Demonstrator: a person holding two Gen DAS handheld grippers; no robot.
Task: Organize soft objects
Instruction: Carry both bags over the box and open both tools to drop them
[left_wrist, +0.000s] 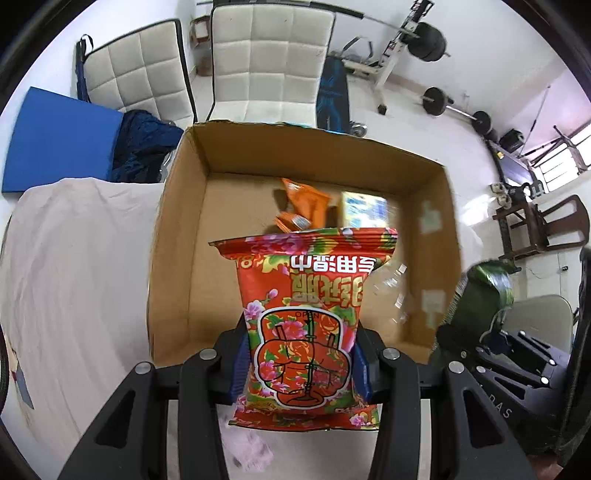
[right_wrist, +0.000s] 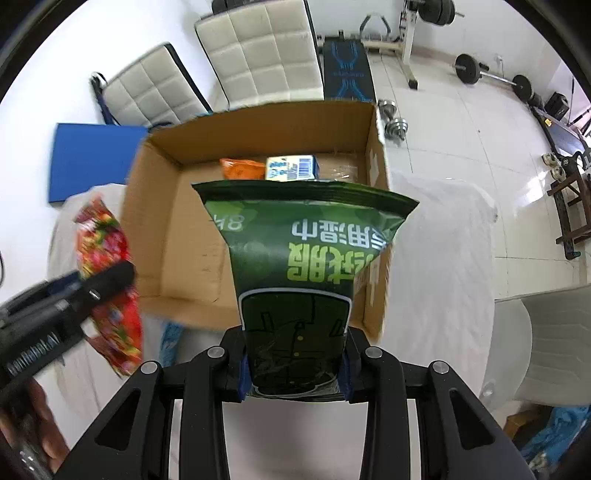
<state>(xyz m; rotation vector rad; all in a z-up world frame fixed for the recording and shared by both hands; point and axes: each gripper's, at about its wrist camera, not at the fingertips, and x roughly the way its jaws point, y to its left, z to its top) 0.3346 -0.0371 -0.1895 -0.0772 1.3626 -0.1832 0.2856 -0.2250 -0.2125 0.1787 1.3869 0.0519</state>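
My left gripper (left_wrist: 301, 363) is shut on a red flowered soft pack (left_wrist: 303, 314), held above the near edge of an open cardboard box (left_wrist: 177, 236). My right gripper (right_wrist: 295, 363) is shut on a dark green soft pack (right_wrist: 299, 258), hanging over the same cardboard box (right_wrist: 162, 236). On the box floor lie an orange packet (left_wrist: 304, 203) and a pale yellow and blue pack (left_wrist: 364, 210); the orange packet (right_wrist: 242, 169) and pale pack (right_wrist: 290, 167) also show in the right wrist view. The red pack (right_wrist: 107, 280) and the left gripper's dark body appear blurred at the left there.
The box stands on a table under a white cloth (left_wrist: 74, 277). Two white padded chairs (left_wrist: 269, 59) stand behind it, a blue mat (left_wrist: 59, 140) and dark blue cloth to the left. Weights and a bench (right_wrist: 349, 70) are on the tiled floor at right.
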